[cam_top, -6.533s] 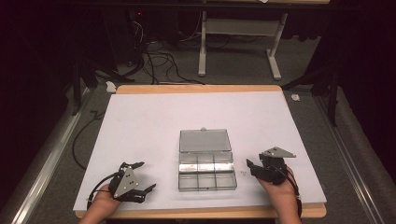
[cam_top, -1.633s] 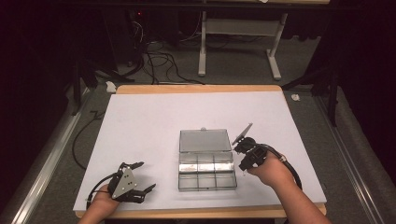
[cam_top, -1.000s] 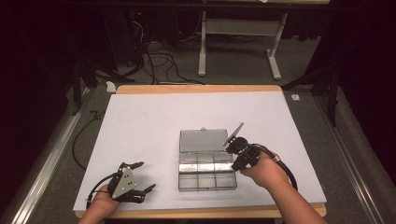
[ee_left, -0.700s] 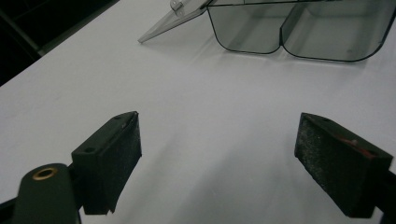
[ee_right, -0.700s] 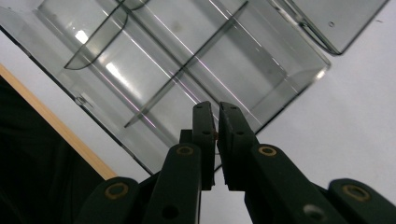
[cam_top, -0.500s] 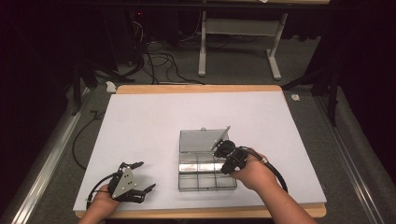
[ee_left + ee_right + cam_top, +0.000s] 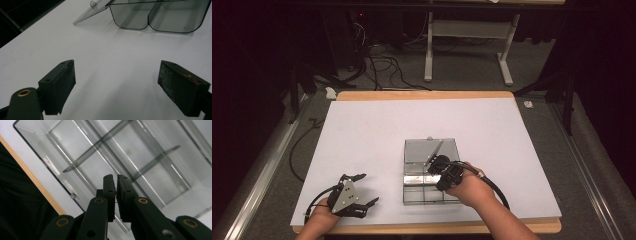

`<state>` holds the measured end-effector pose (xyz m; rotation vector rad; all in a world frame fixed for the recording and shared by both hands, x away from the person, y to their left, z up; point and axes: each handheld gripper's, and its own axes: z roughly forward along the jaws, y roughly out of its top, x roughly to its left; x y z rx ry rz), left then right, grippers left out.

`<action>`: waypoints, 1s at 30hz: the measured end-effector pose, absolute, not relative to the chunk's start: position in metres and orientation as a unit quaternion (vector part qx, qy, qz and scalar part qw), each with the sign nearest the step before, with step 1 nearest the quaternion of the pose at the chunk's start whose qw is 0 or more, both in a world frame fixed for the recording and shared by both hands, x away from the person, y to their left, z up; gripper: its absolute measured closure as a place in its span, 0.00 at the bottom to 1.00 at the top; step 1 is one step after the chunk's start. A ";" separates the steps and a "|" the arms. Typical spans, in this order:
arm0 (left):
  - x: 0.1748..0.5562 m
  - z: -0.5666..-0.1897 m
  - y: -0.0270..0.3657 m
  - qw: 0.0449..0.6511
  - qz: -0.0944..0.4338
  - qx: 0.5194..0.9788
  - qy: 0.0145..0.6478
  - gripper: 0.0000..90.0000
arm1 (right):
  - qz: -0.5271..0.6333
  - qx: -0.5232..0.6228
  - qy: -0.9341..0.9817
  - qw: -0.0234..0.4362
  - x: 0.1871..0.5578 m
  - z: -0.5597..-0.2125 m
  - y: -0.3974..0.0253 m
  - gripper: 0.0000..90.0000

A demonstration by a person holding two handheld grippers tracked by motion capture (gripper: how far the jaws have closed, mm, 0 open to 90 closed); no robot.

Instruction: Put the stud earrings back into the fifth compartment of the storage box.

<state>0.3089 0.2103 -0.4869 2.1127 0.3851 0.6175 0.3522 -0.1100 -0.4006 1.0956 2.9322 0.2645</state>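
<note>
Our right gripper [image 7: 115, 192] has its jaws pinched nearly together w/ only a thin slit between them, nothing visibly gripped; it hangs over the clear smoky plastic compartment box [image 7: 409, 181], tips aimed down into the cells. In the high view that gripper [image 7: 438, 170] sits over the box's middle, approx. at the divider line. Our left gripper [image 7: 117, 82] rests spread wide apart on the white table sheet [image 7: 105, 50], holding nothing, at about 8 o'clock from the box and well apart from it [image 7: 354, 197].

The box lies near the table's front edge, right of centre, w/ its clear hinged lid [image 7: 432, 150] flipped open toward 12 o'clock. Every compartment we can see is bare: no parts, no screws.

Risk as we judge it: nothing pins the box, so a downward or sideways push by the closed jaws on a divider could skate the light box across the smooth sheet, or tip it. The lid may also flop if bumped.
</note>
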 end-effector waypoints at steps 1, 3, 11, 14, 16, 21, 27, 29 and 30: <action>0.309 -0.487 0.210 0.438 0.249 0.850 0.155 0.17 | 0.086 0.347 0.934 -0.003 0.352 -0.402 -0.107 0.96; 0.308 -0.487 0.210 0.437 0.252 0.851 0.148 0.17 | 0.086 0.342 0.936 -0.004 0.351 -0.405 -0.103 0.96; 0.308 -0.487 0.211 0.437 0.251 0.851 0.149 0.17 | 0.083 0.334 0.939 -0.018 0.352 -0.421 -0.096 0.96; 0.308 -0.487 0.210 0.435 0.251 0.851 0.152 0.17 | 0.079 0.333 0.940 -0.021 0.352 -0.427 -0.094 0.96; 0.307 -0.487 0.211 0.437 0.253 0.851 0.146 0.17 | 0.077 0.332 0.940 -0.025 0.353 -0.430 -0.094 0.96; 0.308 -0.487 0.211 0.436 0.253 0.851 0.148 0.17 | 0.073 0.336 0.939 -0.025 0.353 -0.435 -0.094 0.92; 0.308 -0.487 0.211 0.437 0.253 0.850 0.150 0.17 | 0.081 0.335 0.939 -0.024 0.352 -0.425 -0.094 0.89; 0.307 -0.487 0.211 0.438 0.252 0.850 0.146 0.17 | 0.085 0.336 0.938 -0.019 0.352 -0.417 -0.098 0.89; 0.308 -0.487 0.211 0.438 0.251 0.850 0.150 0.17 | 0.085 0.340 0.936 -0.016 0.353 -0.412 -0.100 0.89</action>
